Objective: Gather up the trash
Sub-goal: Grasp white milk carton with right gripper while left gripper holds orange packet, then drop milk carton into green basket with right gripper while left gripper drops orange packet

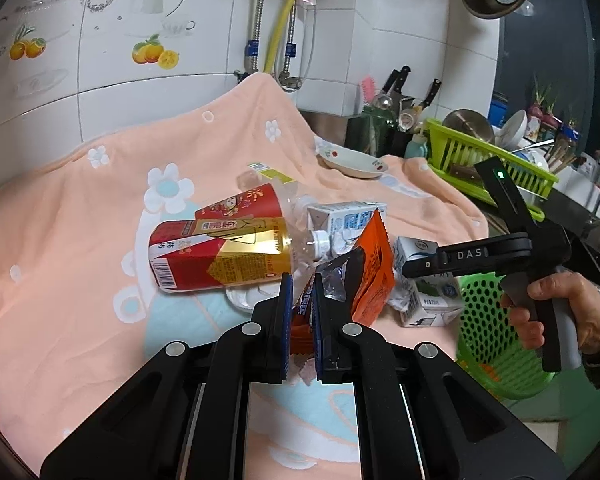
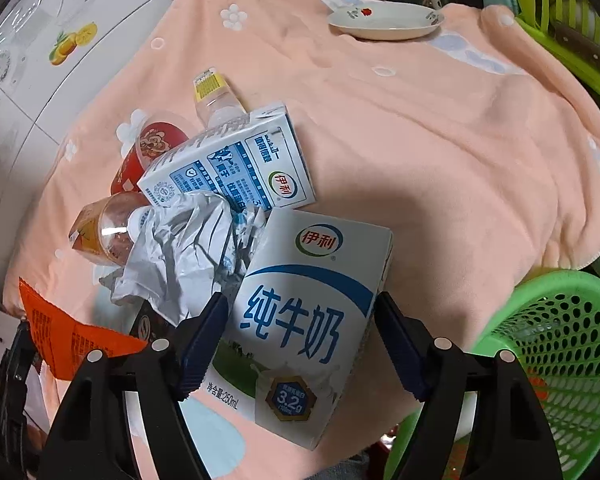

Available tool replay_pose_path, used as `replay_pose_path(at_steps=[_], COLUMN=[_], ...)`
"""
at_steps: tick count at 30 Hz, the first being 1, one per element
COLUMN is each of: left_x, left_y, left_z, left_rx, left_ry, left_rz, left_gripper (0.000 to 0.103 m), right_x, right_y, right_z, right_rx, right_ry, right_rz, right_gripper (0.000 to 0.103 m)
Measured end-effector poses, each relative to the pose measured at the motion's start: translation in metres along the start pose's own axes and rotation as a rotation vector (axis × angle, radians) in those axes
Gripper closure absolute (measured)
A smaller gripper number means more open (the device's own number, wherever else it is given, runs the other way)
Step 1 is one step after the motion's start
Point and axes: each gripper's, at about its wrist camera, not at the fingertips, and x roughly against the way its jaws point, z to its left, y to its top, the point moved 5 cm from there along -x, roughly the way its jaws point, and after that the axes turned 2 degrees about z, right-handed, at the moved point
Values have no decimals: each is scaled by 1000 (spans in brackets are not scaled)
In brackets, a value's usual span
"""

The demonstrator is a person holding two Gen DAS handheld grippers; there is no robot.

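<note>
Gripped between the blue pads of the left gripper (image 1: 302, 304) is an orange crinkled foil snack wrapper (image 1: 374, 280), which is held up just in front of the trash pile on the peach flowered cloth (image 1: 80, 240). In this left wrist view, a clear plastic bottle with a red and gold label (image 1: 220, 256) is seen lying on its side behind the wrapper, with a blue-and-white milk carton (image 1: 348, 220) beyond it. To the right, the right gripper (image 1: 480, 256) is held by a hand (image 1: 556, 312) above a green perforated plastic basket (image 1: 496, 344). A white shallow dish (image 1: 356, 162) rests farther back on the cloth.

From the right wrist view, the right gripper (image 2: 300, 332) is seen with its jaws standing wide, one at each side of a white milk carton with a blue band (image 2: 312, 320); whether the pads press on it cannot be told. Crumpled silver foil (image 2: 180, 256) lies just beside this carton, and the green basket (image 2: 560, 340) stands near at the right.
</note>
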Motion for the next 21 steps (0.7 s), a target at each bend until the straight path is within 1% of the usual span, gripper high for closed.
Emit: replay_pose_path(at_steps=[5,12,15,18,21], left_x=[3,4,5,3,-3], left_y=[2,7,8,8,6], left_z=[-8,-40,-59,-81,-106], left_rx=[-2,-34,-53,-70,-84], left_ry=[-20,-70,-103,-140,-185], left_rz=[-6,-10,-11,-6,7], left_gripper=[95,95,95,95,95], right_x=[15,52,73,89,100], right_y=[-6,-20,-29,-40,-52], right_z=[-4,-18,-27,-39,-61], right_rx=[1,31,56,73,76], right_ry=[39,72,57,33,-10], right_rz=[-32,-125,-173,-199,-215], right_gripper=[33,33,33,33,33])
